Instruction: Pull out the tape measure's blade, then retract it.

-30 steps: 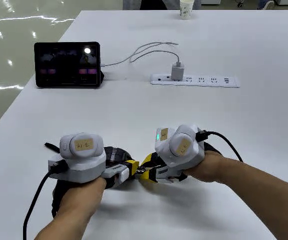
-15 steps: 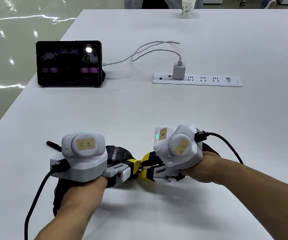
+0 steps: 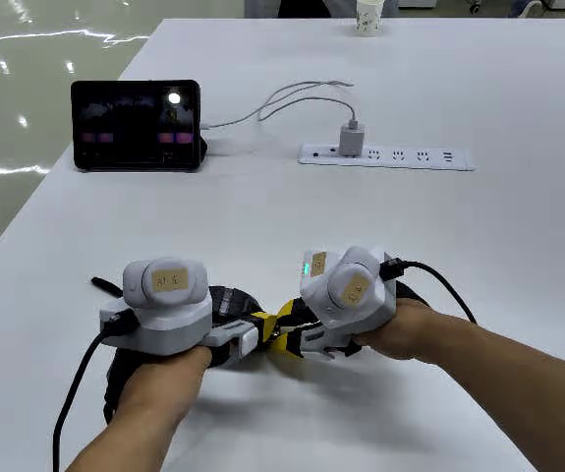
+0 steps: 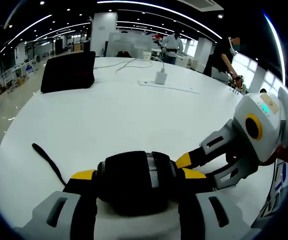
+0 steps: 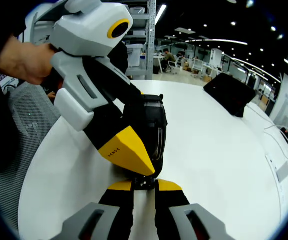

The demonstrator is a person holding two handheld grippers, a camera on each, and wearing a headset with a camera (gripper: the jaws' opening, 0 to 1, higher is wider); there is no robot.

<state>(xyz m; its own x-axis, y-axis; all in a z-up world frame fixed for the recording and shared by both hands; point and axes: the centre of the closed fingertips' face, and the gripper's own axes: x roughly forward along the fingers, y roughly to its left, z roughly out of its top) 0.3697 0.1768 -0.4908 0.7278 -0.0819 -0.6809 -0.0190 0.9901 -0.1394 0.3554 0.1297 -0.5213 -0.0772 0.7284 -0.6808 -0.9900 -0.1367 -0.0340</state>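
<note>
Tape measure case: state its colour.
The tape measure case is black, clearest in the left gripper view.

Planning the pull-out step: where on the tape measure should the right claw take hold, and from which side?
Probably the small end tab at the black case's mouth, coming head-on along the table, opposite the left claw. That claw spans the case's flanks, so the mouth faces the right claw, whose tips pinch there now.
</note>
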